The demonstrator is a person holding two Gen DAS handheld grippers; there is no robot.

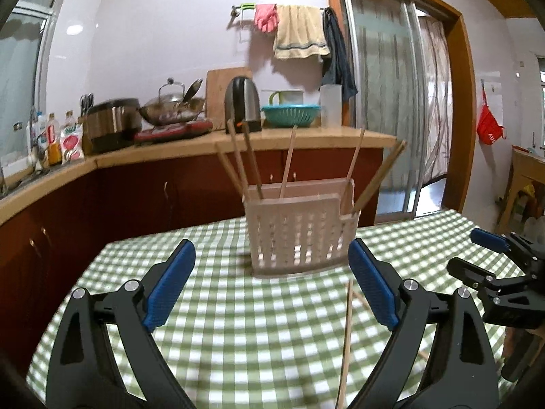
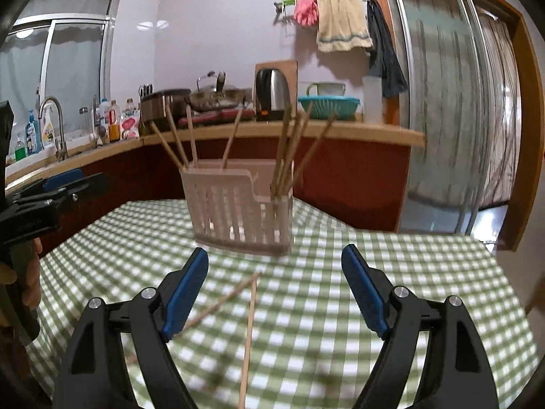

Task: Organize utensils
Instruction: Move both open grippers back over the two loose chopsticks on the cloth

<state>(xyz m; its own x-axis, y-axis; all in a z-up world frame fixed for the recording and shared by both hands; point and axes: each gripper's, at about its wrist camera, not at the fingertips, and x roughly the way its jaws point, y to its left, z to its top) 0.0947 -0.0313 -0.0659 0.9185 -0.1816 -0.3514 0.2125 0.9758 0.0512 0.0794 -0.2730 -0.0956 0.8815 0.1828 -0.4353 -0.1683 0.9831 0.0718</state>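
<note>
A pale slotted plastic utensil holder (image 1: 299, 235) (image 2: 242, 209) stands on the green checked tablecloth (image 1: 238, 323) (image 2: 391, 262) with several wooden chopsticks (image 1: 247, 160) (image 2: 289, 150) upright in it. Two loose chopsticks (image 1: 346, 344) (image 2: 250, 327) lie on the cloth in front of the holder, their far ends meeting. My left gripper (image 1: 272, 279) is open above the cloth with nothing between its fingers; the loose chopsticks lie near its right finger. My right gripper (image 2: 274, 286) is open over the loose chopsticks, not touching them. Each gripper also shows at the other view's edge.
Behind the table runs a kitchen counter (image 1: 306, 136) with a kettle (image 1: 242, 104), a wok (image 1: 170, 110), a rice cooker, a teal basket (image 1: 291, 114) and bottles by a sink tap (image 2: 56, 126). A glass sliding door (image 2: 449, 109) is at the right.
</note>
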